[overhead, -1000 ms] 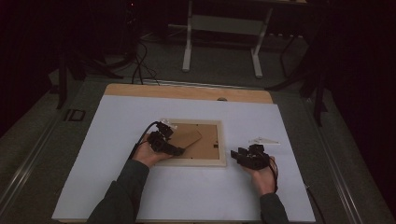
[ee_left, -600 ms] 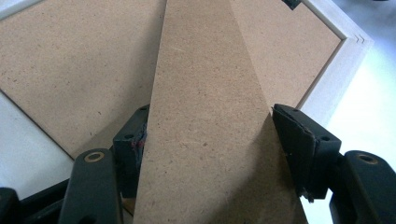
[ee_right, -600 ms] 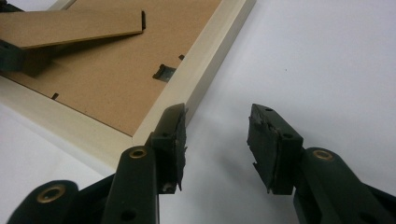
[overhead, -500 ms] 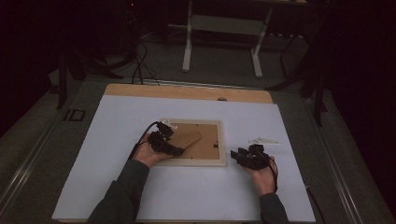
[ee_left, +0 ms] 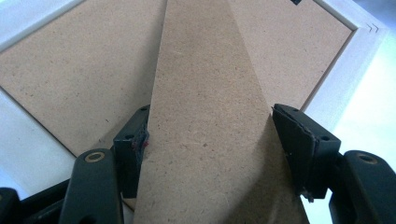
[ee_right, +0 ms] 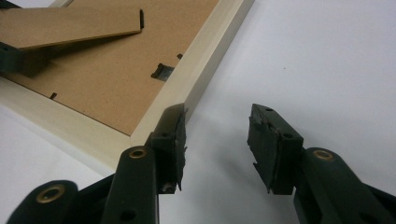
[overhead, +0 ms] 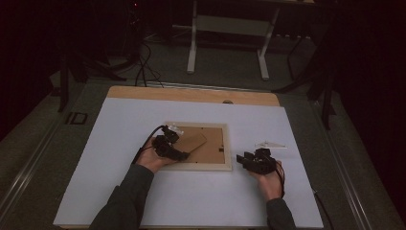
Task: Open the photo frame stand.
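A pale wooden picture frame (overhead: 229, 143) lies face down on the white table top, its brown backing board (ee_left: 70, 70) up. The backing's hinged cardboard stand (ee_left: 201, 56) is tilted up off the board (ee_right: 70, 28). My left gripper (ee_left: 211, 111) is shut on that stand, one pad on each long edge; from above it sits over the frame's left part (overhead: 179, 154). My right gripper (ee_right: 217, 112) is open with nothing between its jaws. It rests on the table just off the frame's near right corner (ee_right: 205, 60), and from above it is right of the frame (overhead: 242, 160).
A small pale flat piece (overhead: 270, 143) lies on the white sheet (overhead: 143, 115) beyond my right gripper. A metal turn clip (ee_right: 163, 71) sits on the backing near the frame's rim. The table's wooden far edge (overhead: 191, 94) shows, with a metal floor stand (overhead: 194, 43) behind.
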### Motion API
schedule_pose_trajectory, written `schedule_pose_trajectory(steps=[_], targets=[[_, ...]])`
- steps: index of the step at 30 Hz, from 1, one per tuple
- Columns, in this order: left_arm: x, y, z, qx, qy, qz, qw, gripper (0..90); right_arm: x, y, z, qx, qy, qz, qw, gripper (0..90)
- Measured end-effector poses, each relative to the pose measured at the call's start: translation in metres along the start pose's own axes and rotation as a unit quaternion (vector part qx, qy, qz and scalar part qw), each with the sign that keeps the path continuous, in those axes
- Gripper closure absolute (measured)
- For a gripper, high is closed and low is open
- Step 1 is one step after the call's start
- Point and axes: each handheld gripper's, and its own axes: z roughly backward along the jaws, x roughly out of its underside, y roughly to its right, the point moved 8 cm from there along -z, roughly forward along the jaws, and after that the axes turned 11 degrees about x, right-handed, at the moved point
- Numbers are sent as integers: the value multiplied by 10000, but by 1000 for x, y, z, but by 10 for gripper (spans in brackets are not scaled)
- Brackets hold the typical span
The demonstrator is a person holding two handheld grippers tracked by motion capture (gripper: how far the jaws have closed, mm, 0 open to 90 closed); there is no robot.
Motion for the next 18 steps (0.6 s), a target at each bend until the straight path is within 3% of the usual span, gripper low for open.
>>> schedule_pose_trajectory(steps=[8,18], targets=[[-1,2,1,-104,28,-140,9998,365,-2,2,1,19,35,-13,10000,558],[-4,7,5,-275,115,-368,9989,364,-10,-1,-2,-24,91,171,9998,555]])
